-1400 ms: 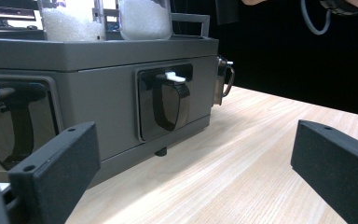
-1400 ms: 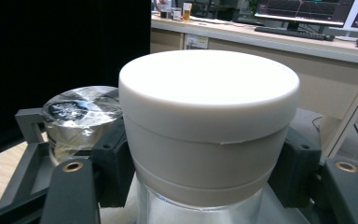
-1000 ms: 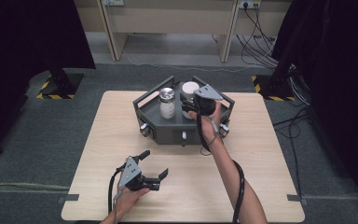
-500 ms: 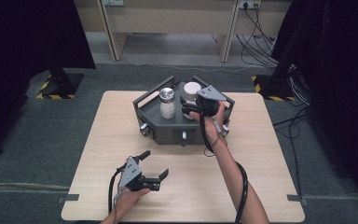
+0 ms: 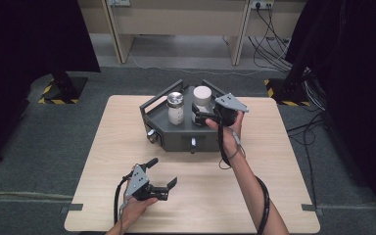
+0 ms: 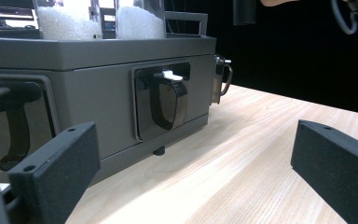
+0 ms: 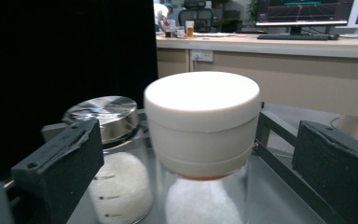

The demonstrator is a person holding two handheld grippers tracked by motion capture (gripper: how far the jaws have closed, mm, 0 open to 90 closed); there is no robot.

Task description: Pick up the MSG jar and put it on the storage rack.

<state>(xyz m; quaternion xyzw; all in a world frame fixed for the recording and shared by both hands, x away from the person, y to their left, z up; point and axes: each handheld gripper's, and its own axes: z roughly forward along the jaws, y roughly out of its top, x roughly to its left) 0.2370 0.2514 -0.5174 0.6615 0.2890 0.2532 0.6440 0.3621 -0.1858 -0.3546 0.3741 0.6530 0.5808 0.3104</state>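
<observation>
Early going: the right gripper [image 5: 200,116] has its jaws spread on either side of the white-capped jar [image 7: 202,122] (1 of 2 jars in the grey caddy [image 5: 159,113]), nothing gripped yet; left gripper [image 5: 160,172] rests spread on the table [image 5: 274,166].

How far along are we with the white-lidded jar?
Done: the right hand-held gripper is lined up at the white-lidded jar in the grey tray, next to the metal-lidded jar. In hand: jaws open on either side of the white lid, not yet closed on it. Left: the grasp and whatever follows. The left hand-held gripper rests open on the table.
</observation>
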